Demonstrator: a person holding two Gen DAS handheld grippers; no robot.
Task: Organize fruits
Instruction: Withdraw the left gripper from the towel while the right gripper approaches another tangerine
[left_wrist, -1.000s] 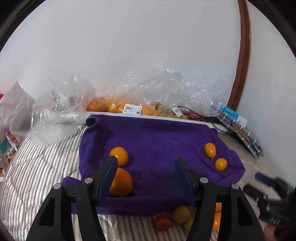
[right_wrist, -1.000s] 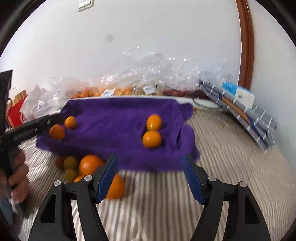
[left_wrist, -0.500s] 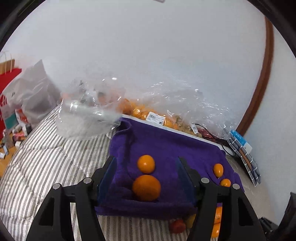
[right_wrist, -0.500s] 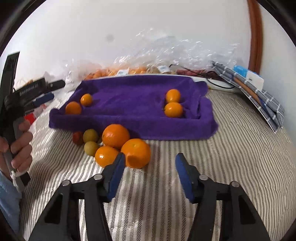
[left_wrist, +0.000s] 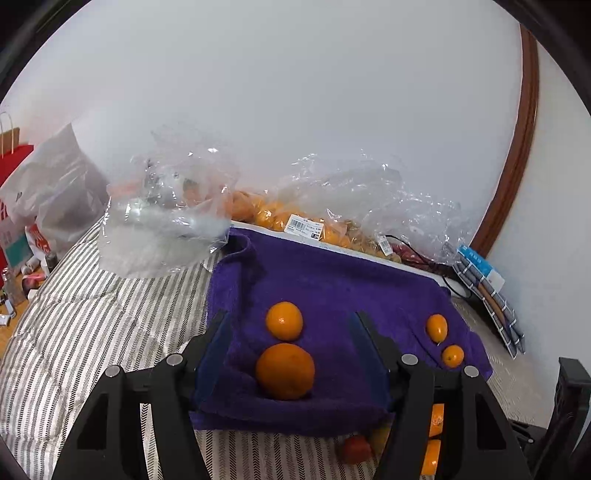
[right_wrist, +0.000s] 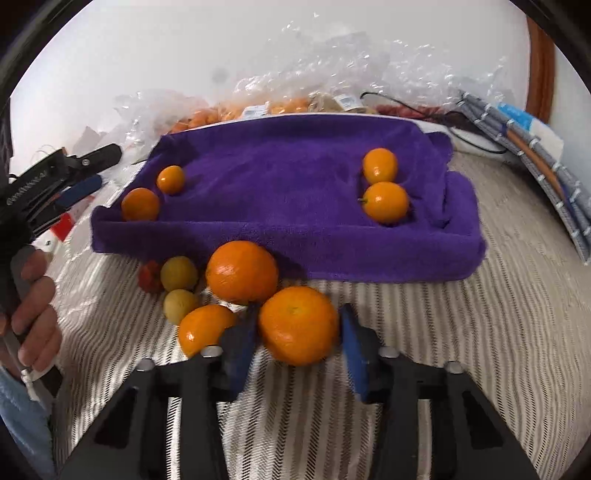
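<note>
Striped bedding (right_wrist: 461, 350) covers the bed, with a white wall behind. On it the right tongs (right_wrist: 297, 328) have their blue pads close against both sides of a mandarin (right_wrist: 298, 325), which fills the narrowed gap. Just left of it lie a second mandarin (right_wrist: 205, 328), a larger orange (right_wrist: 242, 271), two yellowish small fruits (right_wrist: 179, 273) and one red fruit (right_wrist: 148, 277), all bunched against the near edge of the purple towel (right_wrist: 280, 192).

Four orange fruits sit on the towel: two kumquats (right_wrist: 384, 201) together at its right, two small oranges (right_wrist: 140, 204) at its left corner.

In the left wrist view the left tongs (left_wrist: 291, 354) stand wide apart and hold nothing; the two left-corner oranges, the bigger one (left_wrist: 285, 371) nearer, lie between and beyond the pads, untouched.

Behind the towel, crumpled clear plastic bags (left_wrist: 369, 192) hold more oranges, too jumbled to count.
</note>
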